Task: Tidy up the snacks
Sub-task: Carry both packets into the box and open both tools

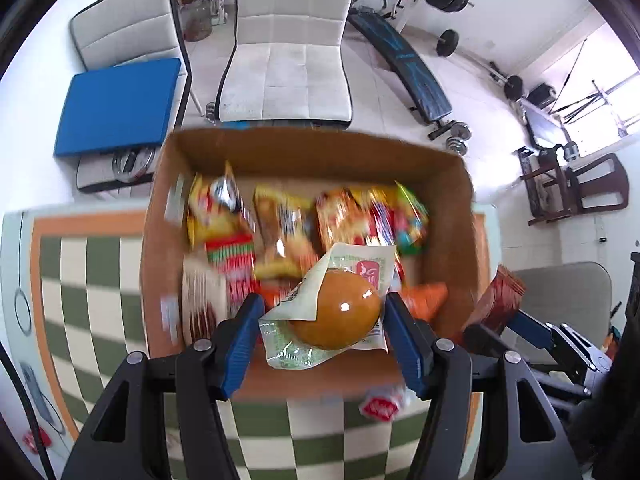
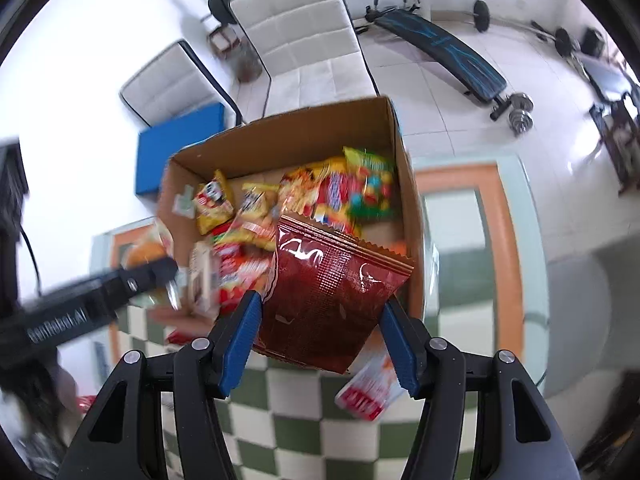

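- Between our blue-padded left gripper [image 1: 322, 322] jaws we hold a round brown bun in a clear-and-green plastic wrapper [image 1: 334, 312], pinched at its sides above the near wall of the open brown cardboard box [image 1: 312, 148].
- Beside it, our right gripper [image 2: 320, 320] clamps a flat dark-red foil snack packet [image 2: 332, 284] by its lower edges, hanging over the box's near right corner.
- Below both, on the green-and-cream checked tablecloth [image 1: 80, 272], a red-and-white wrapped snack [image 2: 368, 388] lies outside the box, not yet packed.
- Inside the box, yellow, red and green snack bags [image 1: 304, 220] lie in a loose heap across the floor.
- Risks, as we judge them: the slick wrapper could let the bun slide out, since we grip film as much as bread; released too near, either item could land on the box wall and tumble onto the table.
- Both grippers crowd the same opening, so they could knock together.
- Beyond the table stand white padded chairs [image 1: 288, 40] and a weight bench [image 1: 404, 64].
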`<state>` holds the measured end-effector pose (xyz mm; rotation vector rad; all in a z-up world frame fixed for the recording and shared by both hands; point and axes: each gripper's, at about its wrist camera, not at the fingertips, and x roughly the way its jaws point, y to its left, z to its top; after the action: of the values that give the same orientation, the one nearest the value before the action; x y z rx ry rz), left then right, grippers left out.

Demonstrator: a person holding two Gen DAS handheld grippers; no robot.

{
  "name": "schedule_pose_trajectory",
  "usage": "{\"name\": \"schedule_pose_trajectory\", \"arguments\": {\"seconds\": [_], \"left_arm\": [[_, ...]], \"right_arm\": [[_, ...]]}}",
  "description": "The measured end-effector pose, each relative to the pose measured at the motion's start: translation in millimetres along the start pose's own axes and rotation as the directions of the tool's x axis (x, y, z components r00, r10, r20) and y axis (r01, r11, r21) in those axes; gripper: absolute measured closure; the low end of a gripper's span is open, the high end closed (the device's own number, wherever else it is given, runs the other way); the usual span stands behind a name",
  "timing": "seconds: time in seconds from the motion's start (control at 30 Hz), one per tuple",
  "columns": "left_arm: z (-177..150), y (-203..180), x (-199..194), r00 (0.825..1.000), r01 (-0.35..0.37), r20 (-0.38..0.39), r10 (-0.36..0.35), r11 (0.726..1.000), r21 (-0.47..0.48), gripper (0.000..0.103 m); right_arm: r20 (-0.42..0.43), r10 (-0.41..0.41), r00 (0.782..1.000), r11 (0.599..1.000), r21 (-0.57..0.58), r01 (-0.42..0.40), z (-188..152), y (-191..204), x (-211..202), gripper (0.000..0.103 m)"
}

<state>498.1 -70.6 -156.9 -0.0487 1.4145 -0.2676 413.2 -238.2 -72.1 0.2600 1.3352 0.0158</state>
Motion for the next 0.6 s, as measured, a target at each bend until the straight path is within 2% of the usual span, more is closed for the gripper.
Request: {"name": "schedule_pose_trajectory", "arguments": {"seconds": [0.1, 0.2, 0.33, 0.47, 0.6], "left_arm": [[35.0, -0.7, 25.6, 0.999, -0.032, -0.041, 0.032, 0.999, 0.021, 0.044], [60.3, -0.2, 51.3, 0.995, -0.051, -0.090, 0.053, 0.998, 0.033, 0.044], [80.3, 1.2, 78.4, 0.987, -0.074, -0.137, 0.079, 0.996, 0.040, 0.043], [89.2, 4.6, 94.0, 0.980, -0.099, -0.174, 0.102, 0.995, 0.025, 0.041], [90.9, 7.5, 97.7, 0.981, -0.074, -0.179, 0.074, 0.997, 0.003, 0.041]], "right_arm": [[-0.045, -0.084, 0.995, 0.995, -0.052, 0.081, 33.9, -0.9, 28.1, 0.041], [-0.086, -0.132, 0.987, 0.989, -0.077, 0.126, 57.1, -4.8, 54.8, 0.041], [-0.136, -0.151, 0.979, 0.986, -0.084, 0.141, 66.3, -8.2, 82.1, 0.040], [-0.191, -0.119, 0.974, 0.993, -0.036, 0.114, 70.3, -15.4, 101.5, 0.039], [-0.199, -0.116, 0.973, 0.993, -0.023, 0.114, 71.5, -15.9, 109.4, 0.022]]}}
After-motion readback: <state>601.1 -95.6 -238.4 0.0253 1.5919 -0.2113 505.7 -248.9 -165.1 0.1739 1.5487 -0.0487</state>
